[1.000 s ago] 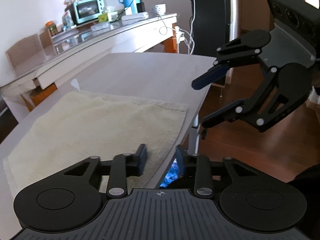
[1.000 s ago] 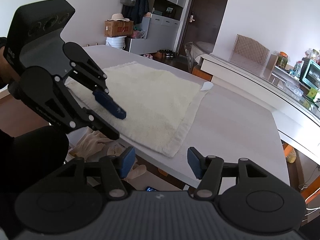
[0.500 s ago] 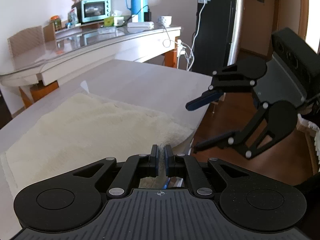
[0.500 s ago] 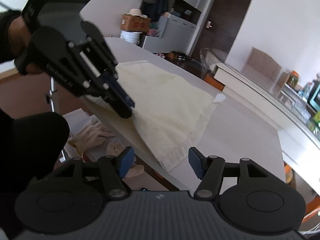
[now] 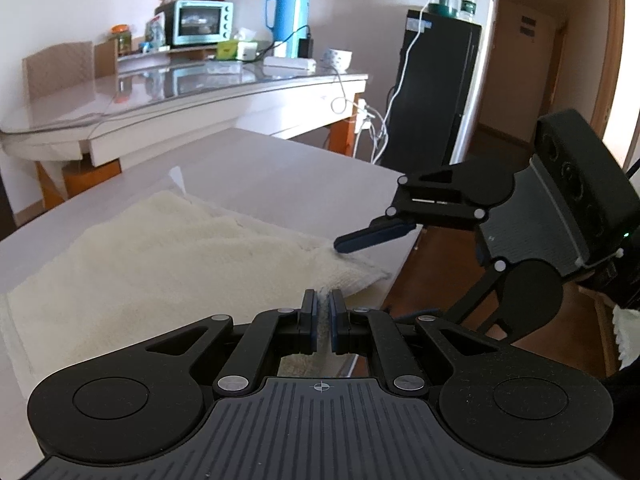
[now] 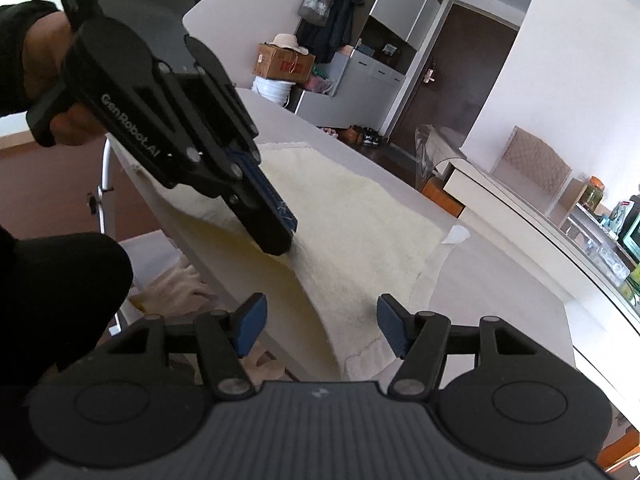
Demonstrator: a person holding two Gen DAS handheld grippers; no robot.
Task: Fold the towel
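Note:
A cream towel (image 5: 160, 264) lies on a light grey table (image 5: 280, 176); it also shows in the right wrist view (image 6: 360, 236). My left gripper (image 5: 324, 322) is shut on the towel's near edge and lifts it off the table; in the right wrist view it (image 6: 280, 236) pinches that raised edge. My right gripper (image 6: 318, 326) is open, its fingers either side of the towel's near corner. In the left wrist view its upper finger (image 5: 372, 236) rests just above the towel's right corner; the lower one is hidden.
A glass-topped side table (image 5: 200, 92) with a toaster oven (image 5: 200, 24) and blue flask (image 5: 290, 16) stands behind. A black fridge (image 5: 432, 88) is at the back right. White gloves (image 6: 176, 288) lie below the table edge. Wooden floor lies beyond the edge.
My left gripper closed on the towel's near edge and lifted it. My right gripper moved in until its open fingers straddle the towel's corner.

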